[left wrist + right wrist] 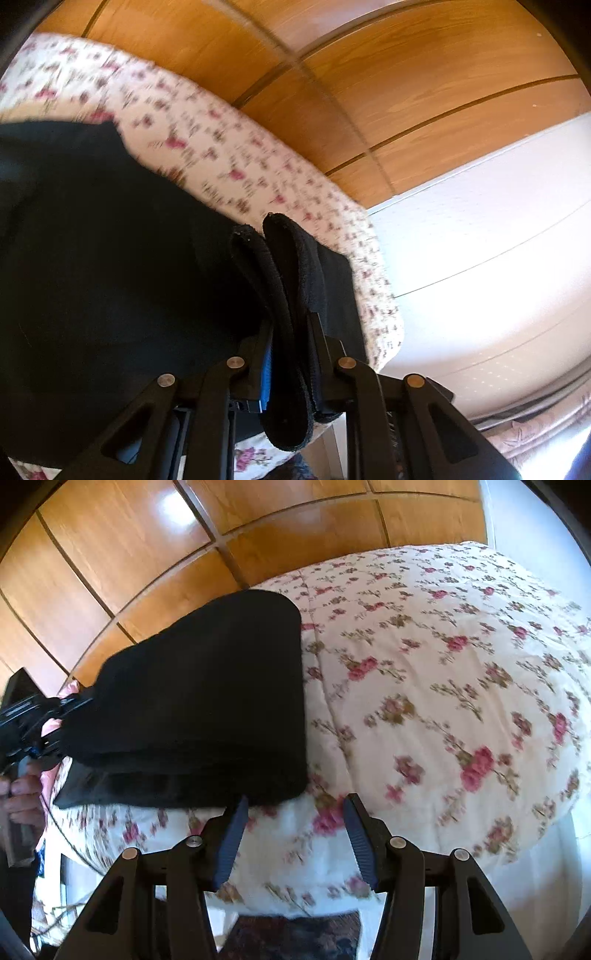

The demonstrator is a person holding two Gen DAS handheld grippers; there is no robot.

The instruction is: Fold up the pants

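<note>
Black pants (pixel 199 701) folded into a thick stack on the flowered bedspread (pixel 443 686), toward 10 o'clock in the right wrist view, layered edges facing the camera. Wooden wardrobe panels (pixel 122 554) behind the bed, from 9 to 12 o'clock.

Right gripper (pixel 295 834) spread wide and holding nothing, hovering low at 6 o'clock over the bedspread; left finger tip just beside the near edge of the stack, contact impossible to judge.

Left gripper (pixel 44 720) at 9 o'clock in that view, at the far left end of the pants, with a hand (pixel 20 794) on its grip below.

In the left wrist view, left gripper (pixel 291 325) pinching a bunched, doubled band of the pants (pixel 288 295) between its fingers, fabric sticking up toward 12 o'clock past the tips. Rest of the dark cloth spreading toward 9 o'clock across the bedspread (pixel 221 147). White wall (pixel 498 240) at 3 o'clock, wardrobe panels (pixel 406 74) at 1 o'clock.
</note>
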